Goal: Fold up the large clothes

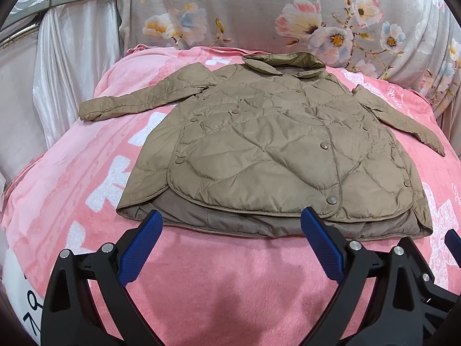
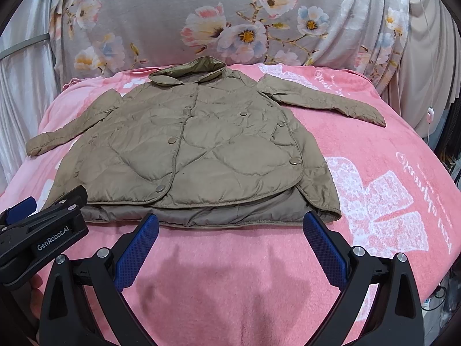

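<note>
Tan quilted jacket [image 1: 268, 144] lay flat on pink blanket [image 1: 216, 282], left gripper [image 1: 232, 219] and right gripper [image 2: 230, 220] both hovered spread wide at near hem, side by side, not touching it

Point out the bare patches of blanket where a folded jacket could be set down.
Widest bare pink blanket lies right of the jacket, below its right sleeve. A strip runs between its hem and the open grippers. Left side is narrower. The centre is covered.
</note>
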Available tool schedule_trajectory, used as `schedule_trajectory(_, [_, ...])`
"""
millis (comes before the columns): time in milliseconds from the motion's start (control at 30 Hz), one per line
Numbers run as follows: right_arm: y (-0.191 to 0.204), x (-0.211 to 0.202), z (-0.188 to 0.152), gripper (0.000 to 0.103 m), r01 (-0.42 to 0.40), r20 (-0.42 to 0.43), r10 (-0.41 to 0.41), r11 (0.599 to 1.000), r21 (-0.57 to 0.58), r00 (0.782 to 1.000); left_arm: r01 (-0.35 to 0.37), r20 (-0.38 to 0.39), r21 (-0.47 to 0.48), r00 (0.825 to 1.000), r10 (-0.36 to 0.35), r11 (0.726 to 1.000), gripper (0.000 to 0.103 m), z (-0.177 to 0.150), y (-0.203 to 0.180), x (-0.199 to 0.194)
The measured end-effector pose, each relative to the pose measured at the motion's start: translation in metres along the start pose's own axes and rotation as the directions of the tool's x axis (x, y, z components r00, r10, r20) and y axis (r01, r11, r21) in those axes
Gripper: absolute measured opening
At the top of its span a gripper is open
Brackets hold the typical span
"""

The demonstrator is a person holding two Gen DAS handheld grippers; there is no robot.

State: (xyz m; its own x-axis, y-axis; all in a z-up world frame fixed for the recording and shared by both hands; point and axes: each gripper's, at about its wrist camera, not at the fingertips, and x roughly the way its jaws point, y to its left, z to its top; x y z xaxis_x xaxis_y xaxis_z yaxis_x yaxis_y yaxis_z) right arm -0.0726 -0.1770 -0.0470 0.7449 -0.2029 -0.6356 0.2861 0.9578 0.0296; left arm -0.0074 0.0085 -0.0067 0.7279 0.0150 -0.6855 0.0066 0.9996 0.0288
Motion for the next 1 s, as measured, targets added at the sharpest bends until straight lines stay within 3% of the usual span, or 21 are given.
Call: schedule_trajectory(1000, [0.0026,0.0005,-0.0027,0.098,-0.002,-0.007,0.002,1.000,-0.004,1.000,0.000,0.000,-0.001,1.000,0.000,1.000,0.094,0.0000,0.0000,0.0000])
